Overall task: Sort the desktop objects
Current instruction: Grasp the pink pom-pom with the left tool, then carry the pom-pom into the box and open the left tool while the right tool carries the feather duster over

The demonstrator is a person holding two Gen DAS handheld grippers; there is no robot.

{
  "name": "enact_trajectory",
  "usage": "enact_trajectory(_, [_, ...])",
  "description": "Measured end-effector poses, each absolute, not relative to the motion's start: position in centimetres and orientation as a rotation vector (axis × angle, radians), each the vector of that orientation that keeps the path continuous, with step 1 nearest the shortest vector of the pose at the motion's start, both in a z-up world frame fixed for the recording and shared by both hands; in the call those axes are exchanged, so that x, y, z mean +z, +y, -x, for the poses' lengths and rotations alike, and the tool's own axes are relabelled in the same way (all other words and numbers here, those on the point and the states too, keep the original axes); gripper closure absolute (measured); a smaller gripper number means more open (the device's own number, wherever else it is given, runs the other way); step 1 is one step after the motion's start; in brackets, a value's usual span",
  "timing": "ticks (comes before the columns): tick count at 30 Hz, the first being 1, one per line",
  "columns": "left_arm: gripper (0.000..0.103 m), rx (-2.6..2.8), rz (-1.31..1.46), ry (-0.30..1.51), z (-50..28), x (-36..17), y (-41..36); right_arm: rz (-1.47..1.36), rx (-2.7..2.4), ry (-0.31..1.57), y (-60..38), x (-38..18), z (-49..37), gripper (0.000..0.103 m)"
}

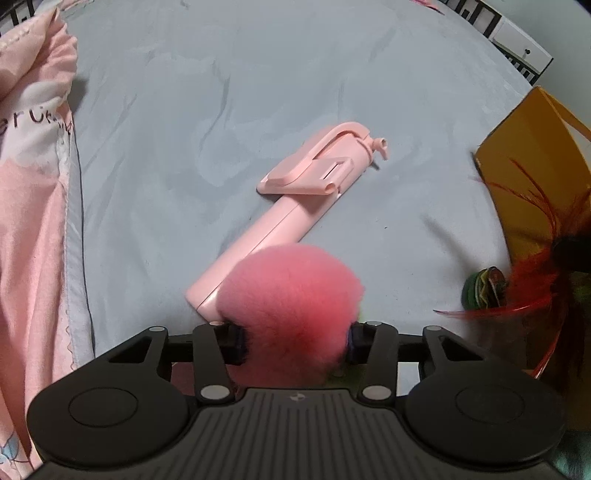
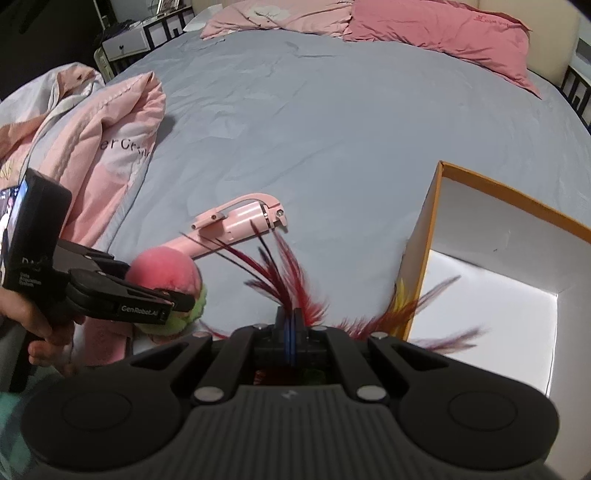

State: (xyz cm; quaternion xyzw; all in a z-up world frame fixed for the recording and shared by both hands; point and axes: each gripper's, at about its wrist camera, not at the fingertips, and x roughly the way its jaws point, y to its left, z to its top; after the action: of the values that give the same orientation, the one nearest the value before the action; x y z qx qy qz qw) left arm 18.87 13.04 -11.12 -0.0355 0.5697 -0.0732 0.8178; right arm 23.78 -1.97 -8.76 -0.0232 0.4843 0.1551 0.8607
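My left gripper (image 1: 295,332) is shut on a fluffy pink pompom toy (image 1: 291,302) with a green part below; it also shows in the right wrist view (image 2: 166,273). A pink selfie stick (image 1: 295,199) lies on the blue bedsheet just beyond it, also seen in the right wrist view (image 2: 240,221). My right gripper (image 2: 291,325) is shut on a red feather toy (image 2: 284,273), whose feathers fan out above the fingers; it shows at the right edge of the left wrist view (image 1: 535,266). An open orange box (image 2: 424,236) with a white inside stands right of it.
A pink quilt (image 2: 103,147) lies bunched on the left, also in the left wrist view (image 1: 33,184). Pink pillows (image 2: 443,33) lie at the head of the bed. The orange box wall (image 1: 532,162) rises at right. A white cabinet (image 2: 125,40) stands beyond the bed.
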Motion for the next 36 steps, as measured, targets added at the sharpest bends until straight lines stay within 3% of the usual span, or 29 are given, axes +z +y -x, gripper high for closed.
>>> enact_trajectory(6, [0.052, -0.158, 0.051, 1.149, -17.2, -8.7, 13.1, 0.014, 0.298, 0.961, -2.6, -6.6, -22.3, 0.103])
enact_trajectory(23, [0.052, -0.306, 0.013, 0.836, -9.2, 6.0, 7.2, -0.106, 0.207, 0.671, -6.6, 3.2, -12.3, 0.103])
enact_trajectory(36, [0.052, -0.574, 0.004, 0.752, -8.1, 9.4, -3.2, -0.116, -0.012, 0.55, -13.7, 6.0, -4.5, 0.103])
